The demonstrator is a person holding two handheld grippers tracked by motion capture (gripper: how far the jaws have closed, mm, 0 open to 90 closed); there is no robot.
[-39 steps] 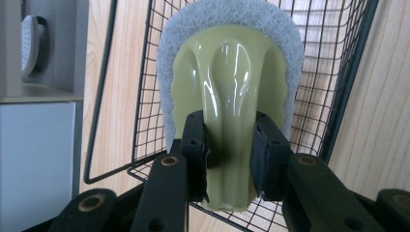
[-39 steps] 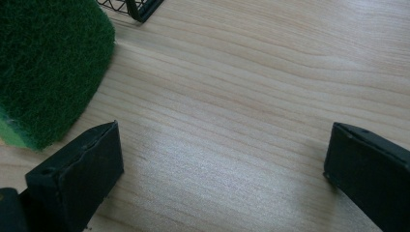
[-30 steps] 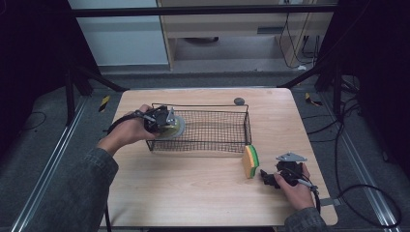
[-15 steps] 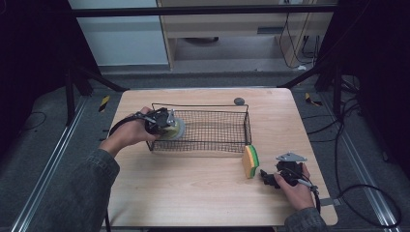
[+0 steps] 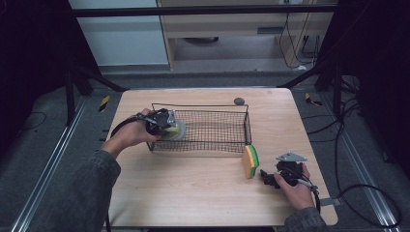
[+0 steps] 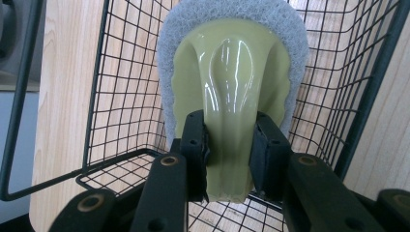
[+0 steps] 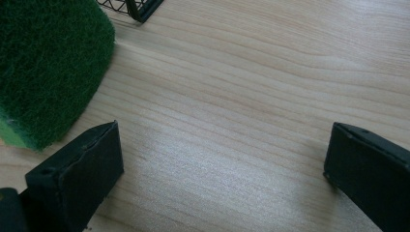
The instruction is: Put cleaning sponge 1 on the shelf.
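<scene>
Pale wooden table [image 5: 193, 193] carries a black wire basket [image 5: 212, 130]; at its nine o'clock end the left gripper [image 5: 162, 123] clamps a glossy yellow-green scrubber with grey pad [image 6: 232, 72]. At four o'clock, the right gripper [image 5: 275, 179] gapes beside a green-and-yellow sponge [image 5: 250, 161]

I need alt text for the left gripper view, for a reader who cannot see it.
The left gripper is shut on the glossy pale green handle of a scrubber with a grey pad, held inside a black wire basket. The wooden table shows through the mesh.
</scene>
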